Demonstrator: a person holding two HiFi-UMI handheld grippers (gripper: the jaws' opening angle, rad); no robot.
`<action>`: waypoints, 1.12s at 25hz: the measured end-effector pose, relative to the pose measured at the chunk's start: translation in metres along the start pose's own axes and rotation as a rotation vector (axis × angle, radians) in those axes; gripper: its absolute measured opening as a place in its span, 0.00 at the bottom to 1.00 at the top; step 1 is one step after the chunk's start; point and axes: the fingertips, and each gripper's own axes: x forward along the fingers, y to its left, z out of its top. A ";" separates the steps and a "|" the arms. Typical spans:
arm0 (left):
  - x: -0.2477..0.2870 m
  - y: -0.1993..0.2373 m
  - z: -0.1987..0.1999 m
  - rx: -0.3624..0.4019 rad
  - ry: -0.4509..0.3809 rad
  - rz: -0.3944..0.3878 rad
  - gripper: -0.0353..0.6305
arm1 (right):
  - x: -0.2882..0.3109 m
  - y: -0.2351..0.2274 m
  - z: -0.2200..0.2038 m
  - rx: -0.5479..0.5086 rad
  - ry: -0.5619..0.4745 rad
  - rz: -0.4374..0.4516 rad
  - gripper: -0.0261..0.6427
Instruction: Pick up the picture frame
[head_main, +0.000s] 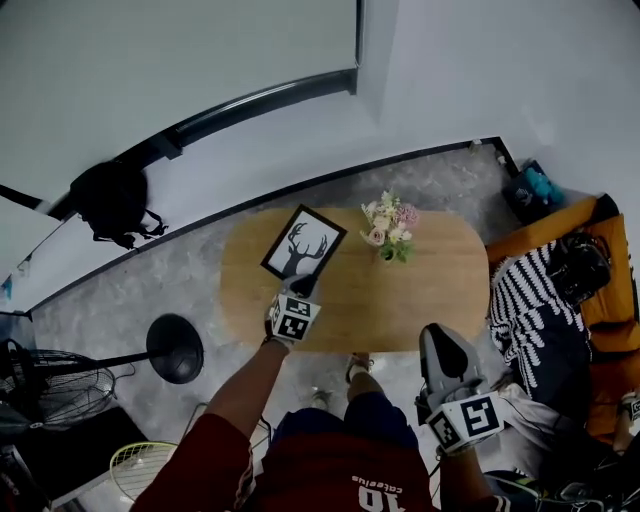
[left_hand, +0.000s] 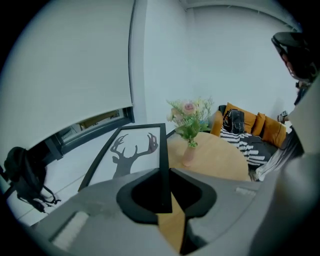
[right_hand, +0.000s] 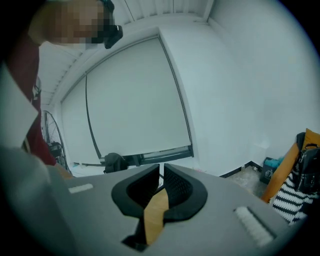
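Observation:
The picture frame (head_main: 303, 243), black-edged with a deer silhouette on white, is held up above the left end of the oval wooden table (head_main: 440, 290). My left gripper (head_main: 300, 287) is shut on the frame's near lower edge. In the left gripper view the frame (left_hand: 132, 150) stands tilted, its right rail clamped between the jaws of that gripper (left_hand: 165, 172). My right gripper (head_main: 442, 350) hangs off the table's near edge, away from the frame. In the right gripper view its jaws (right_hand: 161, 169) stand almost together with nothing between them.
A small vase of flowers (head_main: 388, 228) stands on the table right of the frame. An orange sofa (head_main: 600, 290) with a striped cushion and a bag is at the right. A black backpack (head_main: 112, 200), a fan (head_main: 50, 385) and a round black stand base (head_main: 175, 348) are at the left.

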 end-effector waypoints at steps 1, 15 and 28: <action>-0.011 0.003 0.010 0.001 -0.016 0.009 0.16 | -0.003 0.004 0.009 -0.005 -0.009 0.006 0.06; -0.202 0.006 0.107 0.107 -0.329 0.100 0.16 | -0.047 0.098 0.067 -0.111 -0.132 0.075 0.06; -0.347 -0.035 0.138 0.121 -0.519 0.152 0.16 | -0.110 0.157 0.082 -0.177 -0.183 0.098 0.06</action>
